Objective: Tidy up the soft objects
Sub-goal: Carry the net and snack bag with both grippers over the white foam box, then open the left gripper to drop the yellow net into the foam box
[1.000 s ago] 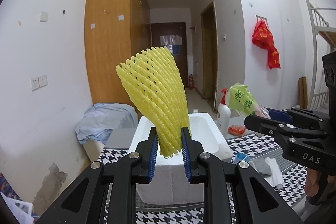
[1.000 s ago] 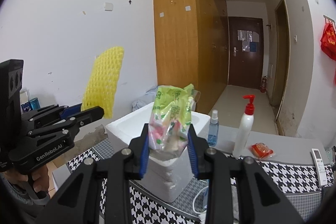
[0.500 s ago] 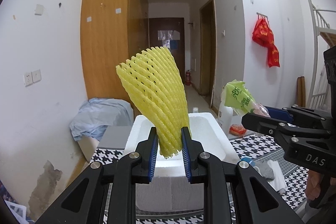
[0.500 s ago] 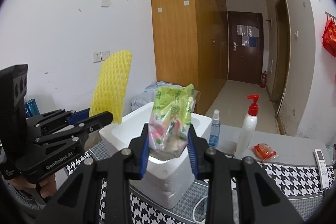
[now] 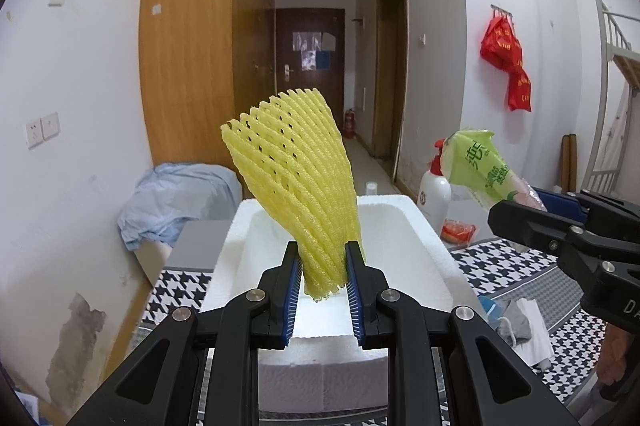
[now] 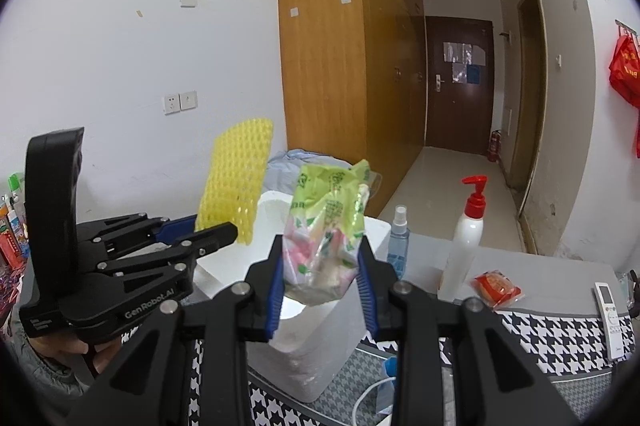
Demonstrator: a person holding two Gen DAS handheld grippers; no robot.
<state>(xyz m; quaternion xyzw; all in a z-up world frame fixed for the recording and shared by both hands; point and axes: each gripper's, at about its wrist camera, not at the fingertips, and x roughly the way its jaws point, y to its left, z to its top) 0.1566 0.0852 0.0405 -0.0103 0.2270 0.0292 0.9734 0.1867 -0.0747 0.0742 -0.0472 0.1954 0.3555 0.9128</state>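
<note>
My left gripper is shut on the lower end of a yellow foam net sleeve, which fans upward above a white foam box. The right wrist view shows that gripper and the yellow sleeve at the left, over the box's near corner. My right gripper is shut on a crumpled green and clear plastic bag, held upright over the white foam box. In the left wrist view this bag and the right gripper come in from the right, beside the box.
A houndstooth cloth covers the table. On it stand a pump bottle, a small spray bottle, a red packet and a white remote. Grey and white cloths lie right of the box. A blue fabric heap lies behind.
The left gripper with the yellow sleeve has moved forward and a little down, so the foam box looks larger and nearer. The right gripper with the bag has shifted slightly toward the box.
</note>
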